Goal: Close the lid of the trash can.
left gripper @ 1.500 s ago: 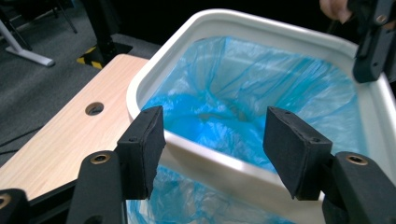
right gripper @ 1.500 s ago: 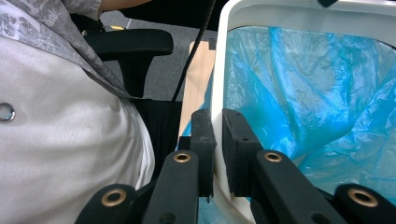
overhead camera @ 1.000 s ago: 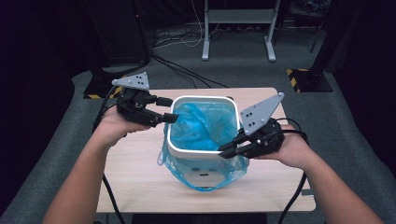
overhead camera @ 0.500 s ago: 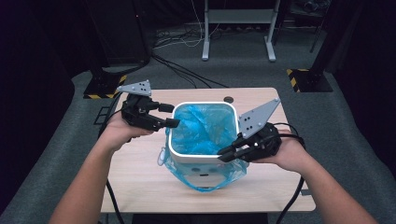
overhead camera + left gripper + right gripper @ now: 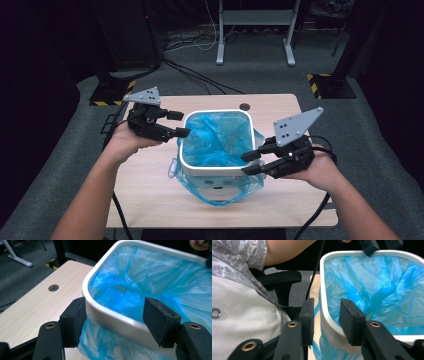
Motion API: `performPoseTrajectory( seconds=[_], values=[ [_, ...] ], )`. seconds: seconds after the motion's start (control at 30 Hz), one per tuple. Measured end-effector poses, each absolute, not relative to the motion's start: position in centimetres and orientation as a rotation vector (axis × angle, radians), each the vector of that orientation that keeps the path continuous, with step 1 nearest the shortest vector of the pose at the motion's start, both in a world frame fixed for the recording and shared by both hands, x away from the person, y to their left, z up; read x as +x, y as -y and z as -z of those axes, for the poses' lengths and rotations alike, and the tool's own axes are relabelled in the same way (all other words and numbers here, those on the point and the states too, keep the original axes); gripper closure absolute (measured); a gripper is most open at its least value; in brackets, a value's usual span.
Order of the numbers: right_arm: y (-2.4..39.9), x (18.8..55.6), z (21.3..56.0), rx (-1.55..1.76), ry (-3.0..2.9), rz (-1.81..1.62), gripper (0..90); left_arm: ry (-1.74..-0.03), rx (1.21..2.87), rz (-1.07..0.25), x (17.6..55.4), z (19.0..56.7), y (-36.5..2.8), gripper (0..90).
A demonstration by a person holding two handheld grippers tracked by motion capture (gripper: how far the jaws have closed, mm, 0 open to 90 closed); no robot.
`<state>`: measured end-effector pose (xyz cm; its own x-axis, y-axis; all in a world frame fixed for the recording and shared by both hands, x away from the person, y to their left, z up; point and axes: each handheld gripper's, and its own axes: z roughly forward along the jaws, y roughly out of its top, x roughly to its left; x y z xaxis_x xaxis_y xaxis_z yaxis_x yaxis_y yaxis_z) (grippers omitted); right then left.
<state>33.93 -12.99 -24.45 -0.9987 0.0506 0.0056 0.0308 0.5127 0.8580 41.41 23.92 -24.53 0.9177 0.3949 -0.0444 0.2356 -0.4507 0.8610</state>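
Both grippers straddle the white bin's (image 5: 215,167) rim mid-table, unclenched: left gripper (image 5: 181,124) wide, right gripper (image 5: 248,164) just opening, pads off. Blue bag (image 5: 220,142) hangs loosely over the rim; a careless pinch could tear it or drag it in.

Even overhead light brightens my desk (image 5: 150,175) while the room around it sinks into darkness. The high view is soft; close up, my tool's pads (image 5: 160,322) blur slightly.

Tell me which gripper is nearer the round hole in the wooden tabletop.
Left. The left gripper straddles the white bin's left rim, on the side nearer the round hole; the right gripper straddles the right rim near the front corner, farther off.
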Motion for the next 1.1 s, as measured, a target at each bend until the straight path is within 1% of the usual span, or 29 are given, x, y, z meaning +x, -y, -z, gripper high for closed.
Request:
performPoseTrajectory(
  seconds=[0.03,0.17,0.3,0.37,0.47,0.63,0.97,1.0,1.1],
  values=[
    [13.8,33.7,24.3,0.099,-2.689,-1.540,60.4,-0.449,2.055,-0.212,41.2,24.3,-24.2,34.2],
    [15.1,33.6,24.4,0.165,-2.648,-1.539,58.3,-0.461,2.037,-0.236,40.7,24.2,-25.6,34.3],
    [17.5,33.9,25.1,0.305,-2.566,-1.535,55.6,-0.491,2.021,-0.235,40.4,25.0,-26.7,34.3],
    [17.9,34.0,25.3,0.337,-2.552,-1.529,55.4,-0.500,2.023,-0.234,40.3,25.5,-27.3,34.3],
    [19.3,34.4,26.5,0.467,-2.495,-1.519,54.7,-0.518,2.020,-0.232,40.3,26.4,-28.0,34.3],
    [20.2,34.8,27.7,0.568,-2.445,-1.495,54.1,-0.551,2.007,-0.221,40.3,27.8,-29.0,34.4],
    [21.1,35.1,31.3,0.765,-2.357,-1.376,46.7,-0.592,1.997,-0.231,39.8,30.8,-30.7,34.3],
    [21.3,35.1,32.2,0.794,-2.345,-1.387,45.2,-0.605,1.998,-0.241,39.7,31.4,-31.2,34.2],
    [21.5,35.1,33.0,0.823,-2.328,-1.387,43.2,-0.608,2.000,-0.246,39.4,31.9,-31.8,34.0]
  ],
)
